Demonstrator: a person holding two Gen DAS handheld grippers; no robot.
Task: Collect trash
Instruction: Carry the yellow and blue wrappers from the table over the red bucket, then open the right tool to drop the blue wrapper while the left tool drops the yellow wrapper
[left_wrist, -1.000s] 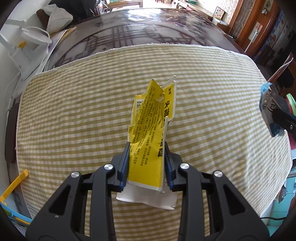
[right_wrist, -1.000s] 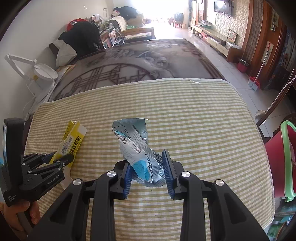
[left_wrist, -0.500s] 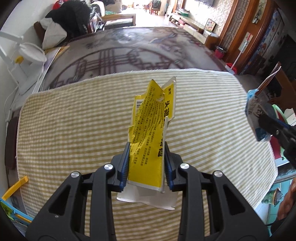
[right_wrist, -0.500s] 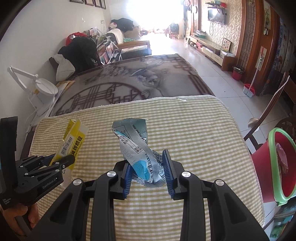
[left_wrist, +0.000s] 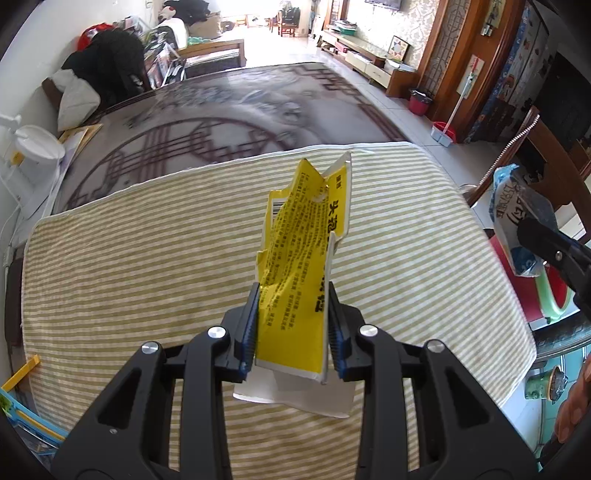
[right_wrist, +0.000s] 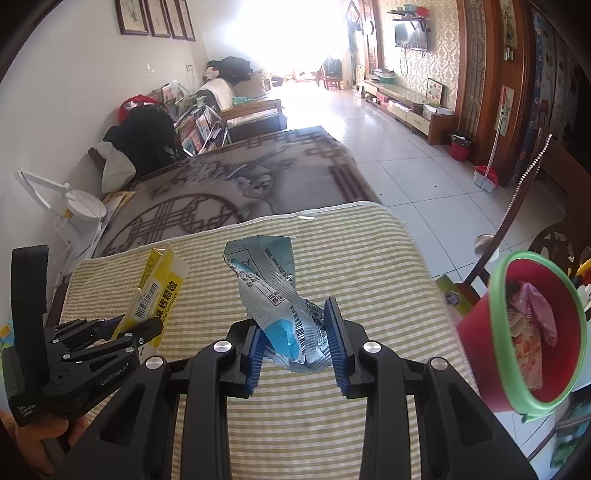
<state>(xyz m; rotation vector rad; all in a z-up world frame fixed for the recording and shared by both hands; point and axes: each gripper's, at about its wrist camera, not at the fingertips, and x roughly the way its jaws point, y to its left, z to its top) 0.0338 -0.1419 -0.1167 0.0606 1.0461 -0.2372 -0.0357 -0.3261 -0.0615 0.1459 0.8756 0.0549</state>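
Left hand-held gripper (left_wrist: 291, 325) clamps yellow wrapper (left_wrist: 303, 258); right (right_wrist: 293, 343) clamps blue wrapper (right_wrist: 273, 291).

grippers: 2, left gripper (left_wrist: 291, 325) and right gripper (right_wrist: 295, 345) | yellow wrapper (left_wrist: 301, 266): 1 | blue-silver wrapper (right_wrist: 275, 295): 1 | red bin (right_wrist: 532, 332) with green rim: 1 | striped cloth (right_wrist: 369, 266): 1

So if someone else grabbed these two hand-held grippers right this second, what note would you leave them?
Left hand-held gripper: shut on the yellow wrapper, held above the striped cloth.
Right hand-held gripper: shut on the blue-and-silver wrapper.
Red bin with the green rim: off the table's right edge, already holding some trash.
Done: both wrappers picked up.
Left: carry each to the bin and release it there.
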